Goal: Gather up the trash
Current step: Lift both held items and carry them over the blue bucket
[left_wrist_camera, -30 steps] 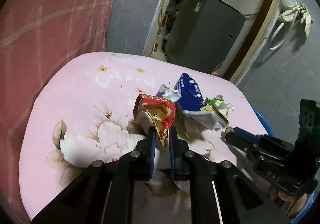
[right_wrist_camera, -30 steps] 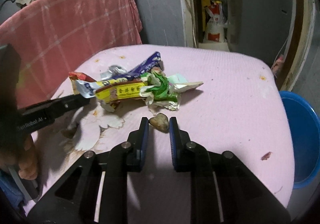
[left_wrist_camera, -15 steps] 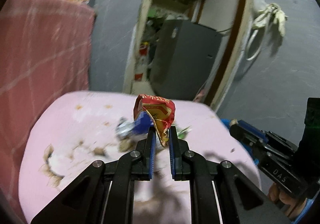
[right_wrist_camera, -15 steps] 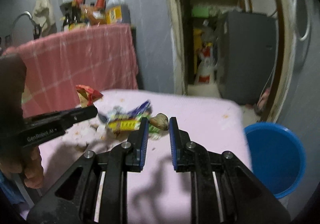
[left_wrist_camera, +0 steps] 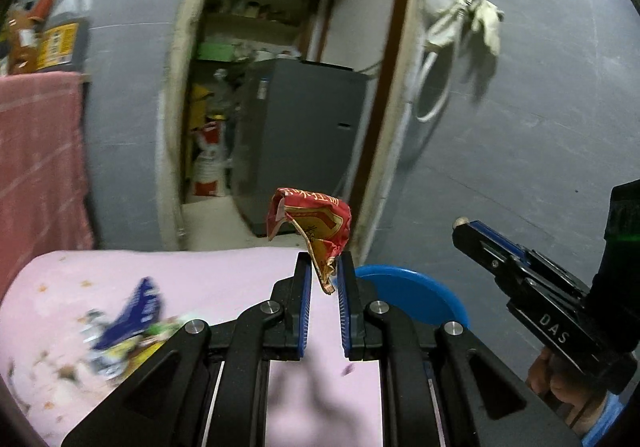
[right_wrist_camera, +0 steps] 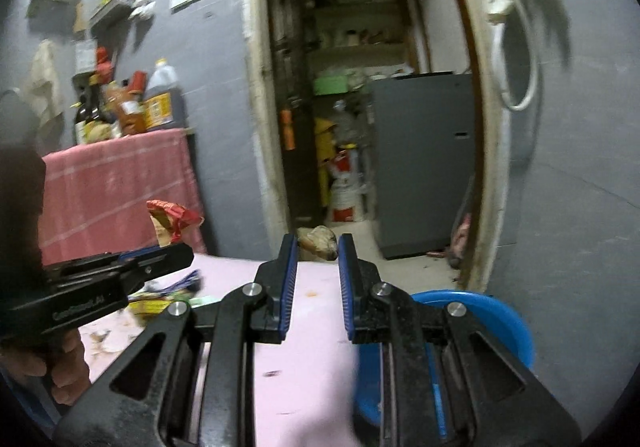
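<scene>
While the left gripper (left_wrist_camera: 323, 274) sits at the lower centre of its own view, its blue-padded jaws are clenched on the lower tail of a crumpled red wrapper (left_wrist_camera: 310, 222), which stands up above the fingertips at mid-frame, clear of the pink tablecloth (left_wrist_camera: 224, 271) below; the same wrapper (right_wrist_camera: 173, 221) shows at centre left of the right wrist view, sticking up from the left gripper (right_wrist_camera: 176, 247) seen from the side. At the lower centre of the right wrist view the right gripper (right_wrist_camera: 316, 247) grasps a small brownish lump of trash (right_wrist_camera: 319, 241) between its tips, raised over the far edge of the cloth; from the left wrist view the right gripper (left_wrist_camera: 466, 227) enters at the right edge, a pale speck showing at its tip. A blue bin (left_wrist_camera: 404, 297) lies just right of the left fingers, beyond the table edge; in the right wrist view the bin (right_wrist_camera: 490, 315) sits at lower right, partly behind the right finger. More litter remains on the cloth: a blurred heap of blue, yellow and green wrappers (left_wrist_camera: 128, 321) at the lower left of the left wrist view, seen again (right_wrist_camera: 164, 297) behind the left gripper. A grey cabinet (left_wrist_camera: 298, 145) stands in the doorway at upper centre, and bottles (right_wrist_camera: 132, 103) rest on a red-draped shelf at left.
</scene>
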`<state>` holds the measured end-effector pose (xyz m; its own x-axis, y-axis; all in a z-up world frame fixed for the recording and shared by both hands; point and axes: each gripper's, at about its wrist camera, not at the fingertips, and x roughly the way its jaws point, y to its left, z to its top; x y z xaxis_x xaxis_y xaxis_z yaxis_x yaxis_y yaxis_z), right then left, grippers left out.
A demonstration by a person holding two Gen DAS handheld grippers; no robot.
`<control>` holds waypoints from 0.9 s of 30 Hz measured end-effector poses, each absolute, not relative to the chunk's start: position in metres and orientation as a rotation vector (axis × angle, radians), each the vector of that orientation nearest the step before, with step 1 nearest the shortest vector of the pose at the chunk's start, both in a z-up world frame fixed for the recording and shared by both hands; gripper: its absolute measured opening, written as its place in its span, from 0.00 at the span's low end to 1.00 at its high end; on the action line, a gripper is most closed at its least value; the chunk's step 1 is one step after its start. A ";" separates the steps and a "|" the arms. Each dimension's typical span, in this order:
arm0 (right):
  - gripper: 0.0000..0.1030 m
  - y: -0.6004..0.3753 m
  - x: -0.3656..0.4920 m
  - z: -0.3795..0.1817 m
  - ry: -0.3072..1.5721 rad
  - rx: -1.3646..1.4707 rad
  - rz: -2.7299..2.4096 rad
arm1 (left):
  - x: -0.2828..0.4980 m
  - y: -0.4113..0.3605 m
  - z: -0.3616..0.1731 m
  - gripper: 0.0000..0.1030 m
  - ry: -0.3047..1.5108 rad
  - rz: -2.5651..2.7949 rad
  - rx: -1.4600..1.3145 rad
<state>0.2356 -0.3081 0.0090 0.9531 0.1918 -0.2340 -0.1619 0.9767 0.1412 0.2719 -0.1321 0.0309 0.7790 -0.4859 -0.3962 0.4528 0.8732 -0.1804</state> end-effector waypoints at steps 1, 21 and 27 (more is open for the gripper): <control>0.20 -0.316 0.235 0.009 0.246 0.129 0.164 | 0.276 -0.142 0.031 0.10 0.449 -0.522 -0.072; 0.20 -0.413 0.275 -0.048 0.425 0.340 0.003 | 0.345 -0.262 -0.019 0.10 0.729 -0.643 0.028; 0.21 -0.418 0.282 -0.059 0.477 0.370 -0.009 | 0.352 -0.271 -0.038 0.11 0.801 -0.635 0.041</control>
